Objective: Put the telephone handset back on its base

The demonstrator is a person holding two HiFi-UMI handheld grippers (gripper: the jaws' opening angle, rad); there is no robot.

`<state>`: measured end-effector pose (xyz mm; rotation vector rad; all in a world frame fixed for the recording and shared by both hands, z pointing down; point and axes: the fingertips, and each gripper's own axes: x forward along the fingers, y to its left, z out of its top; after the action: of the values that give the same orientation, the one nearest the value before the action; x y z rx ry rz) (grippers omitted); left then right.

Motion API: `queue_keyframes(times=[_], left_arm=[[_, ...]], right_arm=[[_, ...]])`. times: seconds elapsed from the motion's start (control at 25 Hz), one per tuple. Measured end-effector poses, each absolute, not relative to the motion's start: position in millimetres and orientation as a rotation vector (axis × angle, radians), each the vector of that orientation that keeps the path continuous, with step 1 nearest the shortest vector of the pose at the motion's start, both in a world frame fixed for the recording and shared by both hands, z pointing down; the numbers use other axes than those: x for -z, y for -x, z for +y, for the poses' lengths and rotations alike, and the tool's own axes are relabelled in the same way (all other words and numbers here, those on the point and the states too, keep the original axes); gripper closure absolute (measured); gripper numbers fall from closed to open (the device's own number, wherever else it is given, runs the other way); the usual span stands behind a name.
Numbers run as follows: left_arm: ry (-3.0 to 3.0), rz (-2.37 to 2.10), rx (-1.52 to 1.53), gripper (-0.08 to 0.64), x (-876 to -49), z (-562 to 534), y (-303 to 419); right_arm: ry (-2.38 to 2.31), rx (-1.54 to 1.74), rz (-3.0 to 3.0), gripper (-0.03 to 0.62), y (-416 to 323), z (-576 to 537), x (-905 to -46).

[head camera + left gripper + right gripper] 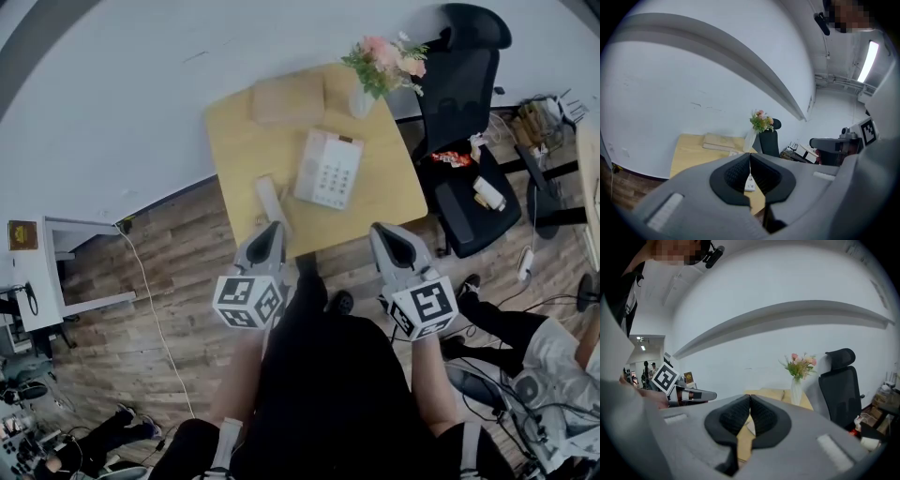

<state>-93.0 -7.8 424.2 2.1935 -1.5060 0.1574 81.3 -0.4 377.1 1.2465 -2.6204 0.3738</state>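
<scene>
Left claw (pixel 275 228) and right claw (pixel 382 231) each have their ribbed black pads (pixel 737 172) pressed together and hold nothing. Both hover at the near edge of the pale wooden counter (pixel 384 202). The slim white handset (pixel 271 201) lies flat on the counter just past the left claw's tip. It is to the left of the boxy white telephone base (pixel 329 169), off its cradle.
</scene>
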Motion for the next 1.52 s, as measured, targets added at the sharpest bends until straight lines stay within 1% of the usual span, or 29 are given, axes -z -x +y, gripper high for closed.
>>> queue_keyframes(times=[0.48, 0.84, 1.12, 1.16, 1.2, 1.24, 1.52], left_arm=[[-2.094, -1.499, -0.294, 0.548, -464, -63, 133], [-2.048, -1.427, -0.38, 0.546, -506, -84, 161], [-2.025, -1.394, -0.418, 0.545, -531, -94, 173], [-2.022, -1.386, -0.427, 0.537, -534, -94, 173], [-2.02, -1.377, -0.437, 0.495, -538, -94, 173], [-2.018, -1.367, -0.449, 0.482, -541, -94, 172], [-1.979, -1.341, -0.503, 0.453, -567, -93, 171]], right_arm=[[-1.209, -0.376, -2.592, 0.589, -39, -55, -382], [-1.195, -0.387, -2.559, 0.589, -4, -85, -395], [-1.207, -0.411, -2.536, 0.589, 9, -97, -404], [-1.21, -0.414, -2.531, 0.589, 10, -98, -405], [-1.213, -0.418, -2.525, 0.589, 10, -99, -407], [-1.215, -0.423, -2.52, 0.589, 10, -99, -408], [-1.197, -0.456, -2.491, 0.589, 15, -95, -418]])
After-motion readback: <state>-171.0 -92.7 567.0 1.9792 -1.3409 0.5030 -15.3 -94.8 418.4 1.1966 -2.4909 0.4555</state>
